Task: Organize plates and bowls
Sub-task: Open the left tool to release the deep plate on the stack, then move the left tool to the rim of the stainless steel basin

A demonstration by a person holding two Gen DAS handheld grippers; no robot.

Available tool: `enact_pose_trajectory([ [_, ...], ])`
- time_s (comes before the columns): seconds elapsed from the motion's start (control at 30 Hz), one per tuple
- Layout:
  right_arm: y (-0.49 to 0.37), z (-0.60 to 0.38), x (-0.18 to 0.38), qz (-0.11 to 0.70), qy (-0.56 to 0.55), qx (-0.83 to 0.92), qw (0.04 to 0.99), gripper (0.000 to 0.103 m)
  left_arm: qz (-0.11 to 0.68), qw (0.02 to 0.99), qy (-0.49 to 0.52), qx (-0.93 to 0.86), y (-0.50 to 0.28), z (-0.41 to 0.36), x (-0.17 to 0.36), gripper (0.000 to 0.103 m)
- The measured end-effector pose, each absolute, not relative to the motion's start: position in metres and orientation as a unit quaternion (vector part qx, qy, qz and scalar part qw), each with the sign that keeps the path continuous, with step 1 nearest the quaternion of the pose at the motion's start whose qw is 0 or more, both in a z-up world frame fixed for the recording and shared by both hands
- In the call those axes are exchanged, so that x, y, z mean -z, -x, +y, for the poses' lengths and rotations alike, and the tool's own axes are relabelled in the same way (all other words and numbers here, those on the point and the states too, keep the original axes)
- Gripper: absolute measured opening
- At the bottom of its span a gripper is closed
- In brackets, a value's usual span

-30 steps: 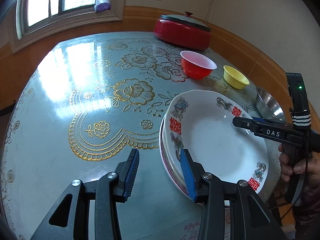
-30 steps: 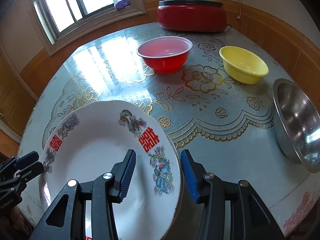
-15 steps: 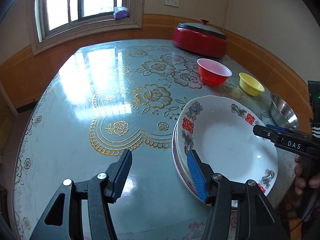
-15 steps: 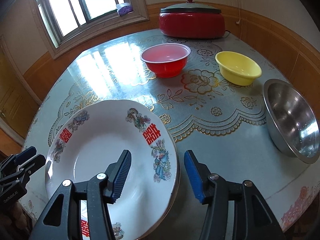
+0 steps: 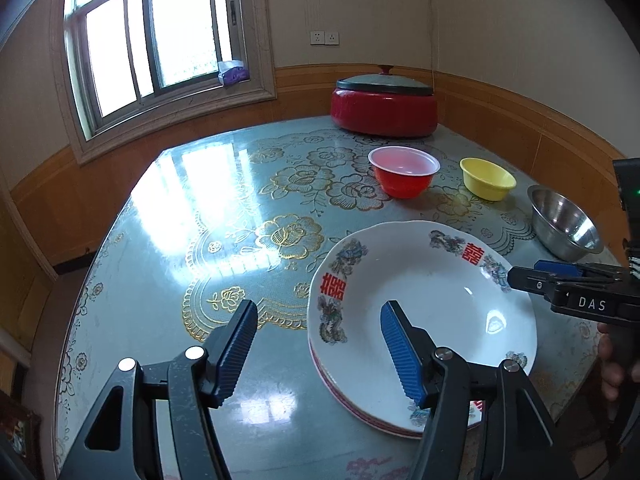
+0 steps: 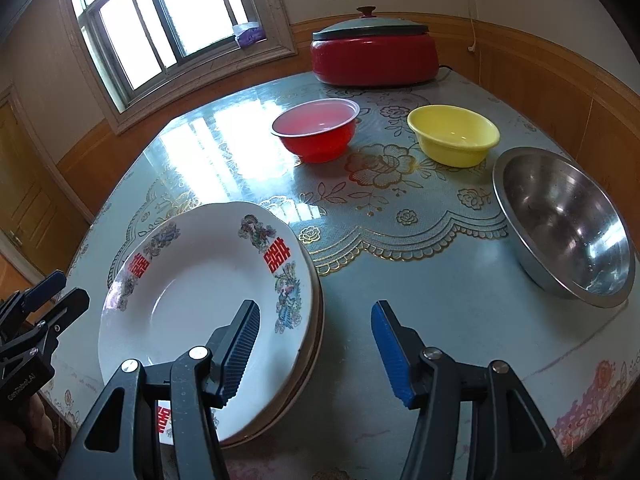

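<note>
A stack of white plates (image 5: 440,300) with red characters and floral rims lies at the table's near edge; it also shows in the right wrist view (image 6: 192,292). My left gripper (image 5: 316,340) is open and empty, raised above the stack's left rim. My right gripper (image 6: 312,344) is open and empty, raised above the stack's right rim; it shows from the side in the left wrist view (image 5: 560,284). A red bowl (image 6: 316,130), a yellow bowl (image 6: 454,134) and a steel bowl (image 6: 564,220) stand apart on the table.
A red lidded electric pot (image 6: 372,54) stands at the table's far edge by the wall. The glass-topped round table (image 5: 208,216) has a floral cloth. A window (image 5: 148,36) is at the back left. The left gripper shows in the right wrist view (image 6: 36,312).
Both grippers have pulled back and risen from the plate stack, so more of the room shows. Both stay open. The plates and bowls have not moved.
</note>
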State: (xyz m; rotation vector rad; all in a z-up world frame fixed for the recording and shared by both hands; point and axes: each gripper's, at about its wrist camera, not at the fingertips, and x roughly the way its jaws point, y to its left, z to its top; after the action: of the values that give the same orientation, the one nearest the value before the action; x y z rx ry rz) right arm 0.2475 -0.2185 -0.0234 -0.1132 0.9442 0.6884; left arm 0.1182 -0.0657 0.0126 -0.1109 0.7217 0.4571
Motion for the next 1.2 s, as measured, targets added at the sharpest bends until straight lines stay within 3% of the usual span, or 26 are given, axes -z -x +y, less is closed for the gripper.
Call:
enact_pose_trajectory([
  [0.53, -0.232, -0.248, 0.018, 0.428, 0.029, -0.313, 0.848, 0.059, 0.330, 0.927, 0.016, -0.177, -0.135, -0.095, -0.030, 0.066],
  [1.2, -0.198, -0.342, 0.010, 0.432, -0.037, -0.107, 0.895, 0.059, 0.326, 0.938, -0.066, 0.094, -0.178, -0.194, -0.030, 0.066],
])
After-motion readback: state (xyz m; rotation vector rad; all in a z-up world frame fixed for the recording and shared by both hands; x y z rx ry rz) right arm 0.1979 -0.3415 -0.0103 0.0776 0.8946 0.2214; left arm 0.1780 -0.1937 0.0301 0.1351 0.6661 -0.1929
